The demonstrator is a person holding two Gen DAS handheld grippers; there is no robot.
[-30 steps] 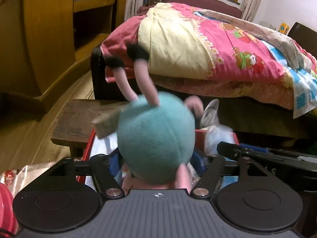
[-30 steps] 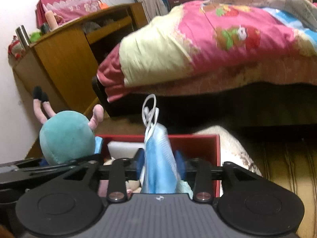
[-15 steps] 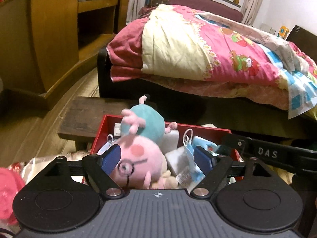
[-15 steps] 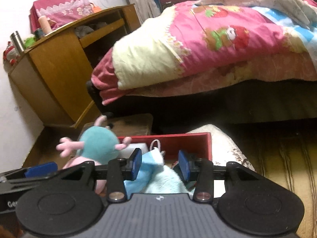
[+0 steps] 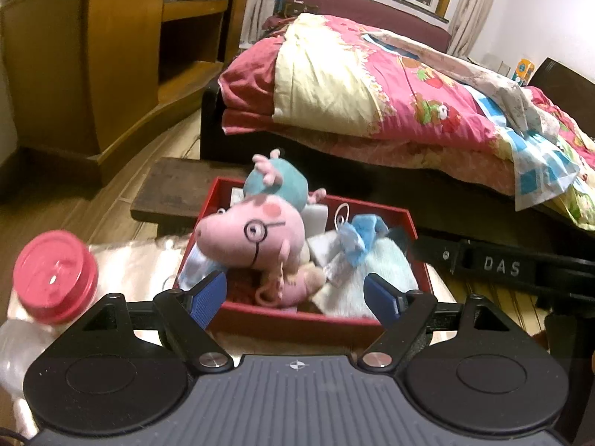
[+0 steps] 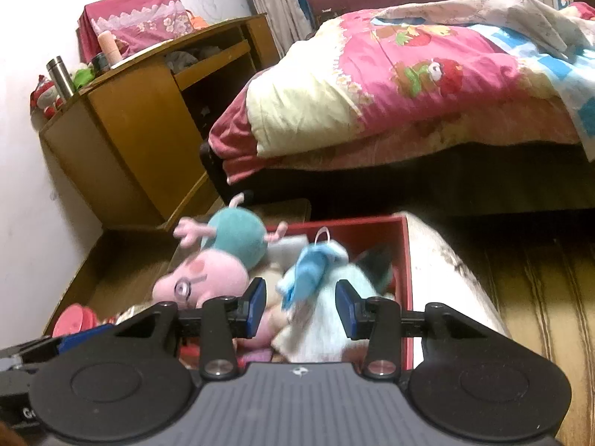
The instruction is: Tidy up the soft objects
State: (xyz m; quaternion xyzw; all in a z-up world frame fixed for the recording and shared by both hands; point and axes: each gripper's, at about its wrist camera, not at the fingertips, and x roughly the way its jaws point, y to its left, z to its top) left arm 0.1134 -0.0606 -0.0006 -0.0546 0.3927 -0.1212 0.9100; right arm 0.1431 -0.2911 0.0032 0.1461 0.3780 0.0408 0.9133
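A pink pig plush in a teal shirt (image 5: pixel 256 230) lies in the red box (image 5: pixel 297 321), head toward me; it also shows in the right wrist view (image 6: pixel 208 275). A blue face mask (image 5: pixel 359 238) lies on a pale blue cloth (image 5: pixel 379 271) in the box's right half, also in the right wrist view (image 6: pixel 312 267). My left gripper (image 5: pixel 295 299) is open and empty, just in front of the box. My right gripper (image 6: pixel 301 310) is open and empty, above the box's near edge (image 6: pixel 407 260).
A clear jar with a red lid (image 5: pixel 55 275) stands left of the box. A dark wooden stool (image 5: pixel 174 189) sits behind the box. The bed with a pink quilt (image 5: pixel 372 93) and a wooden cabinet (image 5: pixel 93 55) lie beyond.
My left gripper let go of the plush into the box and drew back. My right gripper released the face mask into the box, opened and pulled back.
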